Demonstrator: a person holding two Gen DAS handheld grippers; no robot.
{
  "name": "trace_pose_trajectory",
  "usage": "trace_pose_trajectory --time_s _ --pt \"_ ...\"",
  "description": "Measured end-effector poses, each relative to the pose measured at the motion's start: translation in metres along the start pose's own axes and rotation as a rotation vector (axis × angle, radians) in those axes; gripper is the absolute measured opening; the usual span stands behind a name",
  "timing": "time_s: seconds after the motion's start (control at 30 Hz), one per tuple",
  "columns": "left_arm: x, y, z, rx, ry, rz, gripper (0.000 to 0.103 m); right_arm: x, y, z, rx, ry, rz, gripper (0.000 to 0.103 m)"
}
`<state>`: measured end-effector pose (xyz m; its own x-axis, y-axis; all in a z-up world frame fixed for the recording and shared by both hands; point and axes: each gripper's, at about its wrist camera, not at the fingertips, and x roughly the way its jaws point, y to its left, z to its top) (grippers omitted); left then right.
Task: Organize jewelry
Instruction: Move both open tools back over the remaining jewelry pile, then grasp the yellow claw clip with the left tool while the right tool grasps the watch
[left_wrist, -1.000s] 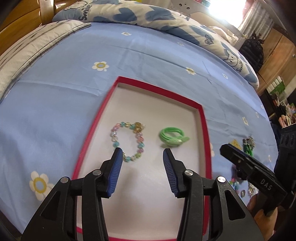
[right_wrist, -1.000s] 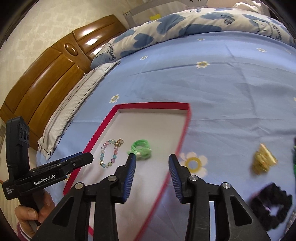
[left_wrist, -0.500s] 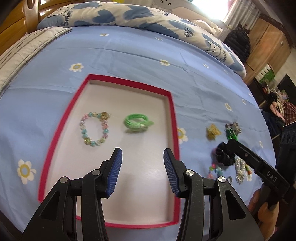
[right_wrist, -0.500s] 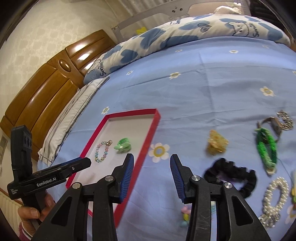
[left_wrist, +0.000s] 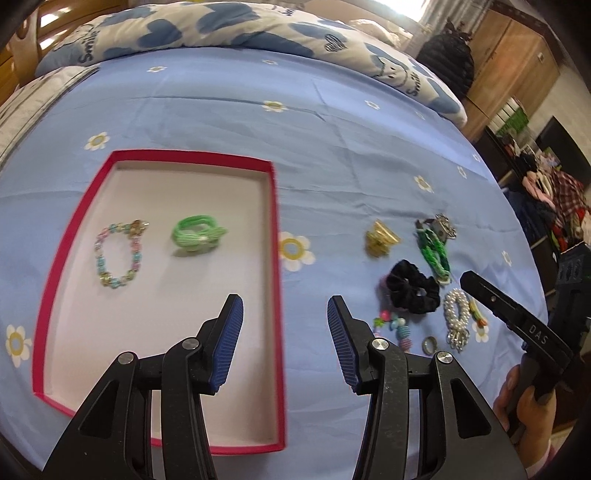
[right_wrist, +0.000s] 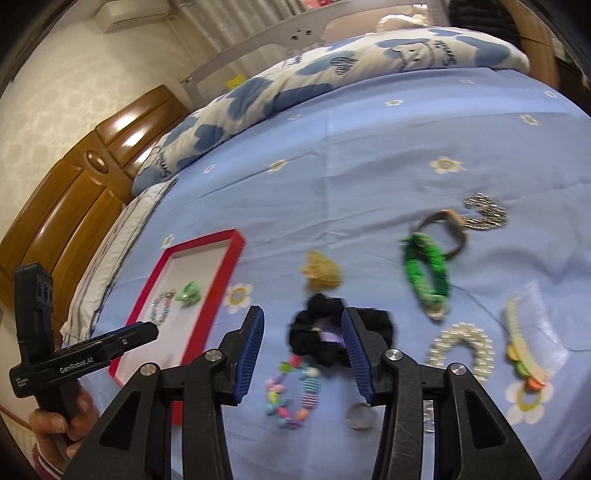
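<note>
Red-rimmed tray (left_wrist: 275, 236), long axis toward pillows

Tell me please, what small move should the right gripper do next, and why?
Probably lower the right gripper onto the black scrunchie. Its fingers are open and empty, the scrunchie lies just ahead between them on the bedsheet, and the red tray holds only two pieces.
</note>
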<state>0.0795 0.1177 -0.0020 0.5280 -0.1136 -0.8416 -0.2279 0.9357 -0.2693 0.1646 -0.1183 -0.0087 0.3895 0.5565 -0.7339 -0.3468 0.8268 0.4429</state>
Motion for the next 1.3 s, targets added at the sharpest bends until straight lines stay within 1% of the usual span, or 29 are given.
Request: trace_pose_trajectory --time_s 0.3,0.57,0.73,0.87,0.93,1.1,1.13,1.2,1.27,1.3 --pt "0.015 -0.030 0.006 0.048 0.027 -0.029 0.049 -0.013 -0.046 0.005 0.071 -0.029 -0.059 0.046" --pt "0.032 -0.058 0.009 0.091 0.063 -0.054 0.049 0.000 -0.069 0.013 0.088 -0.012 -0.078 0.046" --pt "0.049 -0.071 0.021 0.095 0.082 -0.071 0.049 0.008 -0.081 0.021 0.105 -0.010 -0.085 0.046" --pt "0.064 -0.080 0.033 0.102 0.084 -0.066 0.050 0.015 -0.090 0.032 0.116 -0.020 -0.107 0.046" --pt "0.073 -0.083 0.038 0.104 0.093 -0.064 0.052 0.020 -0.095 0.038 0.118 -0.020 -0.123 0.046" --pt "0.098 -0.092 0.047 0.101 0.117 -0.058 0.054 0.036 -0.103 0.052 0.108 -0.013 -0.159 0.044" --pt "0.104 -0.094 0.049 0.102 0.122 -0.059 0.055 0.040 -0.104 0.055 0.106 -0.010 -0.163 0.044" --pt "0.112 -0.096 0.052 0.101 0.126 -0.055 0.061 0.047 -0.107 0.058 0.098 -0.002 -0.173 0.044" --pt "0.121 -0.099 0.054 0.104 0.136 -0.050 0.062 0.052 -0.110 0.061 0.100 0.005 -0.168 0.042" --pt "0.125 -0.100 0.055 0.106 0.140 -0.048 0.062 0.055 -0.111 0.062 0.100 0.009 -0.167 0.039"
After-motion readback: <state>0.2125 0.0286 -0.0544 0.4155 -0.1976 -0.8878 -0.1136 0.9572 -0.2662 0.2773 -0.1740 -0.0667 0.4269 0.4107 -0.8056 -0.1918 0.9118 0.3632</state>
